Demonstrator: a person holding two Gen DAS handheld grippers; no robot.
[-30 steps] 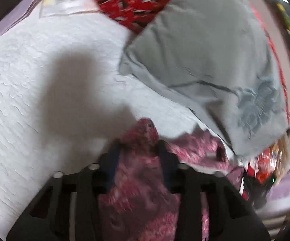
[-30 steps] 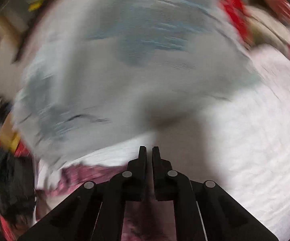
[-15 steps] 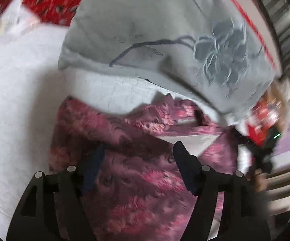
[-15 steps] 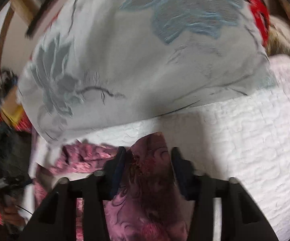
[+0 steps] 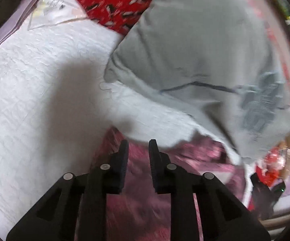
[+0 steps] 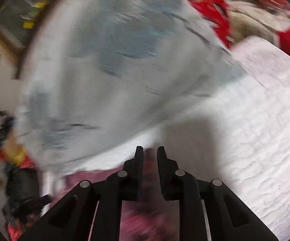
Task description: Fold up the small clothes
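Two grippers, left (image 5: 138,146) & right (image 6: 149,152): jaws narrowed, nothing visibly clamped; pink floral garment (image 5: 142,206), soft, limp, prob. best pinched at corners.

Bed (image 5: 34,92) under a white quilted cover | grey pillow (image 5: 205,50) with blue flower print lying on it | pink patterned garment (image 5: 140,200) spread flat just beside the pillow | white plastic packet (image 5: 52,10) near the far edge
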